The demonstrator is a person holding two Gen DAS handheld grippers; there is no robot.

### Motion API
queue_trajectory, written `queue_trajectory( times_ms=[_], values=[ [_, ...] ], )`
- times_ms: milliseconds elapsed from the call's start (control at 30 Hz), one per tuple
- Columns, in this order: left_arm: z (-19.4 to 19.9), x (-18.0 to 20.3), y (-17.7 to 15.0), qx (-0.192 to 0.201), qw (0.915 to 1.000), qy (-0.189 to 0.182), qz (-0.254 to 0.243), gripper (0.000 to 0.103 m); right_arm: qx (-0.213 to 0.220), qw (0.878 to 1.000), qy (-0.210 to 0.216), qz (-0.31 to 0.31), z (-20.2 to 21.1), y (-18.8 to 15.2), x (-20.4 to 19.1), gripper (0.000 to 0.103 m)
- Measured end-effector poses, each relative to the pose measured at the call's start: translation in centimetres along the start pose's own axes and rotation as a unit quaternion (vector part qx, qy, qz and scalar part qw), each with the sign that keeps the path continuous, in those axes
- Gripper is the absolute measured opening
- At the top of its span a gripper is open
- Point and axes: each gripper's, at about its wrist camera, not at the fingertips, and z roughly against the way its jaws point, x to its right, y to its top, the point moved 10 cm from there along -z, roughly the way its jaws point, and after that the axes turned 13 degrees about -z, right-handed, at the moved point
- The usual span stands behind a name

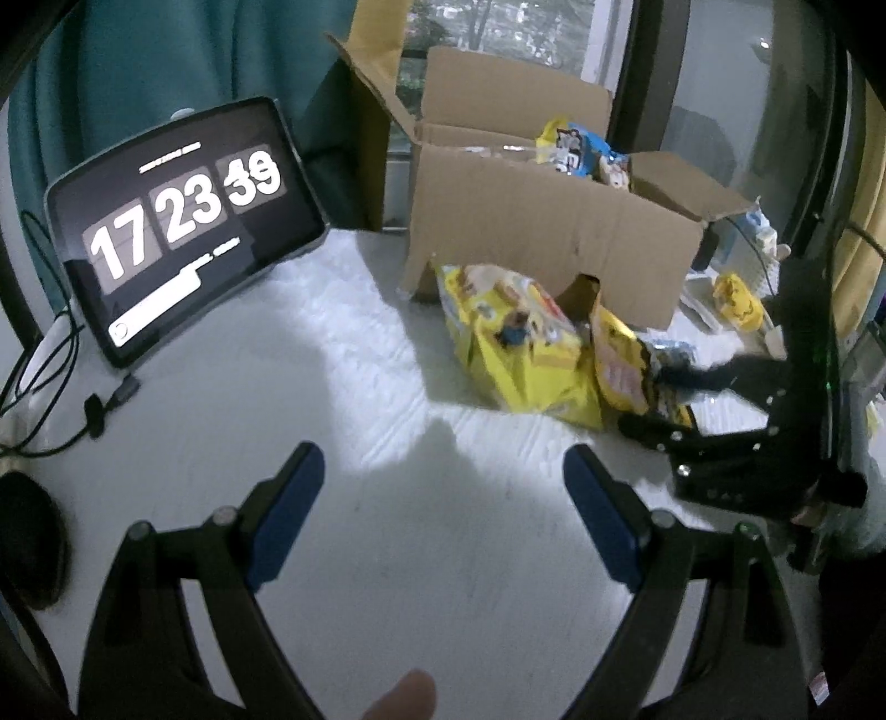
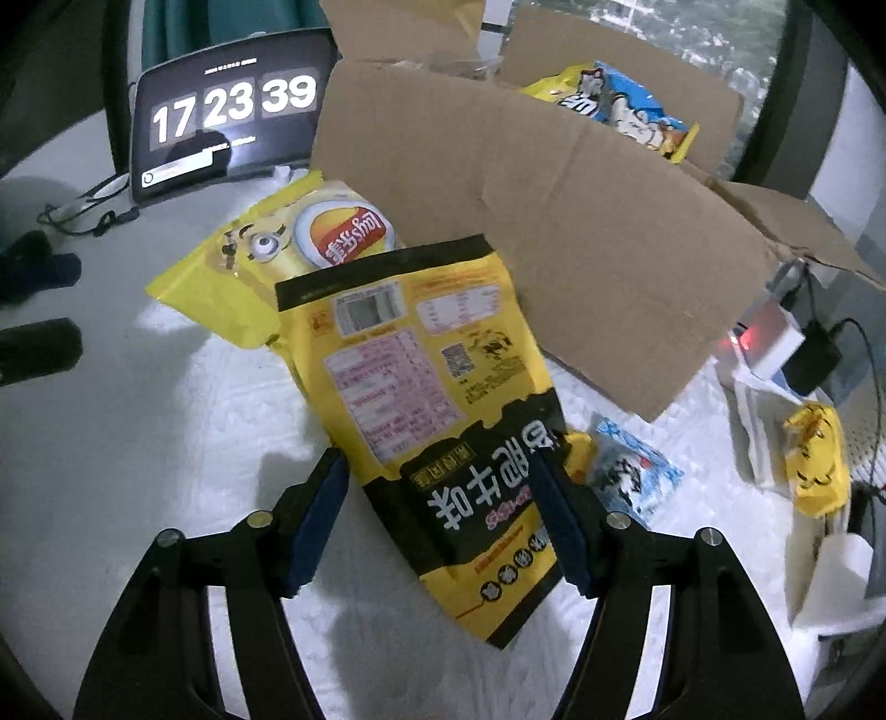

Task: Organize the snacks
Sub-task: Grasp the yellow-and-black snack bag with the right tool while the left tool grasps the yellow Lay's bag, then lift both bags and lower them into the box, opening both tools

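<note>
Yellow-and-black snack bag [image 2: 443,421] lies between the right gripper's [image 2: 443,520] parted blue pads.
Its long side runs from lower right up toward the cardboard box [image 2: 554,238], mid-frame on the white table [image 2: 166,443]. The left gripper [image 1: 443,526] gapes wide, holding nothing.

Two snack bags [image 2: 421,387] lean against the box [image 2: 581,249] front; tablet [image 2: 227,111] left of box, more snacks [image 2: 614,111] inside it.

Both views are dim and bluish, with grey daylight entering through the window [image 1: 498,33] behind the cardboard box [image 1: 554,232] and a bright patch on the white table [image 1: 387,343] beside soft dark shadows. The tablet [image 1: 183,221] screen glows, its last digits smeared in the left view. Fisheye bending curves the edges into black corners, and fine print is soft and grainy.
</note>
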Motion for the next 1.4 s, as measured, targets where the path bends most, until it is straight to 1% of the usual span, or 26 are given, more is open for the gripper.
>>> queue_trajectory(
  times_ms=[33,100,133,167,200,233,300,333,433,567,733,867,1033,1100,1167,1200,1233,1300,1367,1400],
  values=[
    [-0.2,0.0,0.2,-0.002,1.0000,0.002,0.001,0.089,-0.005,1.000,0.007,-0.002,-0.3,0.0,0.0,0.051],
    [-0.7,0.0,0.6,-0.005,1.0000,0.002,0.002,0.089,0.003,1.000,0.006,0.003,-0.4,0.2,-0.1,0.047],
    [-0.9,0.1,0.8,-0.006,1.0000,0.002,0.004,0.089,0.007,1.000,0.014,0.000,-0.2,0.3,-0.2,0.040],
    [-1.0,0.2,1.0,-0.006,1.0000,0.001,0.004,0.089,0.010,1.000,0.026,-0.008,0.0,0.5,-0.2,0.024],
    [-1.2,0.3,1.3,-0.006,1.0000,-0.001,0.004,0.089,0.010,0.999,0.036,-0.015,0.1,0.6,-0.1,0.014],
    [-1.5,0.4,1.5,-0.008,1.0000,0.001,0.004,0.089,0.010,0.999,0.039,-0.022,0.2,0.7,0.1,0.011],
    [-1.8,0.8,2.1,-0.006,1.0000,-0.004,0.005,0.089,0.011,0.998,0.047,-0.029,0.5,0.7,0.5,0.009],
    [-1.9,1.1,2.4,-0.004,0.9999,-0.008,0.006,0.089,0.012,0.998,0.051,-0.037,0.8,0.8,0.7,0.006],
    [-2.6,1.7,3.8,0.003,0.9998,-0.018,0.002,0.089,0.025,0.996,0.068,-0.050,2.6,1.4,1.4,0.006],
    [-4.0,2.2,5.2,0.001,0.9996,-0.027,0.008,0.089,0.051,0.994,0.077,-0.063,5.5,2.6,2.4,0.005],
    [-6.4,2.7,5.7,-0.023,0.9991,-0.033,0.014,0.089,0.061,0.988,0.104,-0.093,7.6,3.3,4.0,0.005],
    [-7.8,3.3,5.7,-0.035,0.9986,-0.037,0.008,0.089,0.057,0.987,0.103,-0.110,6.8,3.1,5.6,0.005],
    [-9.9,3.9,5.1,-0.059,0.9974,-0.042,0.002,0.088,0.056,0.984,0.107,-0.131,5.3,3.2,6.2,0.007],
    [-10.4,4.0,4.8,-0.064,0.9971,-0.040,-0.002,0.087,0.054,0.982,0.109,-0.143,4.9,3.2,6.5,0.020],
    [-10.7,4.2,4.8,-0.065,0.9971,-0.038,-0.011,0.081,0.048,0.980,0.115,-0.153,4.3,3.0,6.6,0.054],
    [-10.8,4.3,4.8,-0.063,0.9972,-0.038,-0.013,0.079,0.043,0.979,0.120,-0.156,3.9,2.9,6.6,0.062],
    [-10.8,4.3,4.9,-0.061,0.9973,-0.038,-0.015,0.078,0.033,0.977,0.136,-0.164,3.3,2.6,6.4,0.066],
    [-10.8,4.4,5.0,-0.058,0.9975,-0.037,-0.019,0.072,0.020,0.973,0.157,-0.170,2.8,2.2,5.6,0.066],
    [-10.7,4.5,5.2,-0.052,0.9976,-0.036,-0.025,0.069,0.008,0.976,0.146,-0.160,1.8,1.8,4.8,0.066],
    [-10.6,4.6,5.3,-0.049,0.9977,-0.037,-0.029,0.067,-0.003,0.975,0.158,-0.159,1.4,1.5,4.2,0.066]
  ],
)
